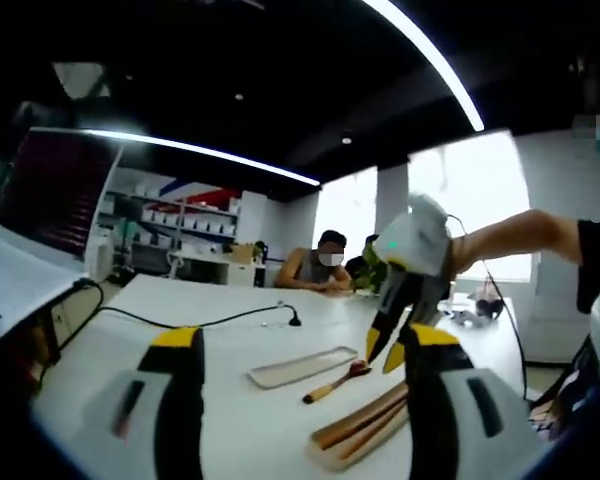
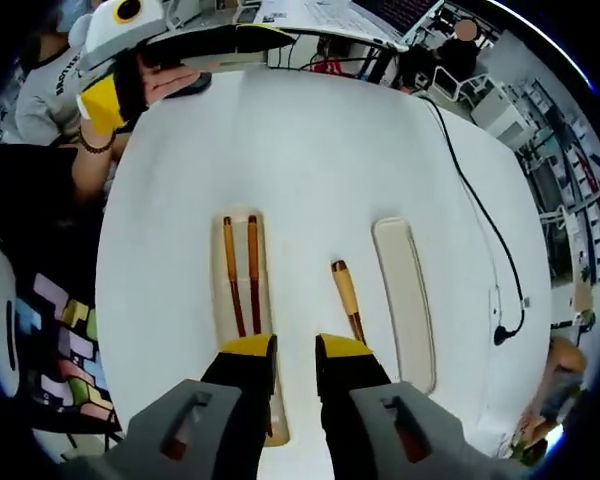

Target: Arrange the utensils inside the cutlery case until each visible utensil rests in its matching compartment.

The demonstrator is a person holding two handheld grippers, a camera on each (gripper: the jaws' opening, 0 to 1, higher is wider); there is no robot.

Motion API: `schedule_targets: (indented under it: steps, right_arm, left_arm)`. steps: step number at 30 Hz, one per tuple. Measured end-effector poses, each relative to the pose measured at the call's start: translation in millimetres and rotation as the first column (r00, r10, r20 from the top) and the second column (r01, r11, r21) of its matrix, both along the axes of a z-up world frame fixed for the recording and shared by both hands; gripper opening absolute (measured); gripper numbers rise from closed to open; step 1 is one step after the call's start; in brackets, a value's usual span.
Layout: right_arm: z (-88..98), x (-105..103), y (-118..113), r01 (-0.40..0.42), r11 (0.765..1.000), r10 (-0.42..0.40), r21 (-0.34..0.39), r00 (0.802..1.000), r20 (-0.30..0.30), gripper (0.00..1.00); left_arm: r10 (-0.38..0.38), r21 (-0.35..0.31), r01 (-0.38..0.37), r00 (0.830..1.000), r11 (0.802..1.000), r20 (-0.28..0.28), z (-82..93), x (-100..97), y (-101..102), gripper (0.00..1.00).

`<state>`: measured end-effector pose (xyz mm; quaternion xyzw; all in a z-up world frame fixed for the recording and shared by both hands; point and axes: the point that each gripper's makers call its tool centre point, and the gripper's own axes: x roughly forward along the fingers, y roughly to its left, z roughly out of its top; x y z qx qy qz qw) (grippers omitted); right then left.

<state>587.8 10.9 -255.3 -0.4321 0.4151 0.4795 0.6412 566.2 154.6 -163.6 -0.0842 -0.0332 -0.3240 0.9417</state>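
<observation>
Case base (image 2: 242,232): lying centre-table, holding both chopsticks (image 2: 252,270).
Spoon (image 2: 345,295): lying outside, between base and lid (image 2: 405,290), awaiting placement.
Right hand-held gripper (image 2: 295,352): hovering at six o'clock, slightly parted, empty.
Left hand-held gripper (image 1: 310,350): gaping wide, carrying nothing.
Table (image 2: 310,150): carrying everything.

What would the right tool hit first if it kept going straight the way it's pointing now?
Probably the bare white table: the right tool aims between the chopsticks in their case and the wooden-handled spoon. Depth is uncertain.

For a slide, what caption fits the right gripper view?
Right gripper hovers above wooden spoon, between chopsticks tray and lid.
</observation>
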Motion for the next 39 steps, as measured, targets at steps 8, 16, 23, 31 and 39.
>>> schedule_targets:
  steps: [8,16,23,31,39]
  right_arm:
    - [6.1,13,-18,0.000,0.999,-0.002,0.040,0.998,0.058,0.21]
    - [4.8,18,-34,-0.004,0.999,0.000,0.047,0.997,0.081,0.20]
    - [0.7,23,-59,-0.005,0.997,-0.004,0.080,0.993,0.115,0.22]
    - [-20.5,25,-86,0.000,0.998,-0.011,0.061,0.985,0.172,0.22]
    - [-29.7,32,-95,0.011,0.985,-0.047,0.173,0.977,0.208,0.22]
  left_arm:
    - [-0.034,0.086,0.036,0.999,0.996,-0.023,-2.8,14.9,-23,0.79]
    - [-0.120,0.197,0.133,0.990,0.971,-0.077,-8.3,26.1,-52,0.78]
    - [-0.179,0.304,0.215,0.974,0.928,-0.141,-21.1,37.3,-79,0.76]
    - [-0.235,0.431,0.291,0.955,0.854,-0.179,-36.7,41.6,-112,0.79]
    - [-0.252,0.505,0.348,0.935,0.790,-0.249,-61.2,59.3,-131,0.70]
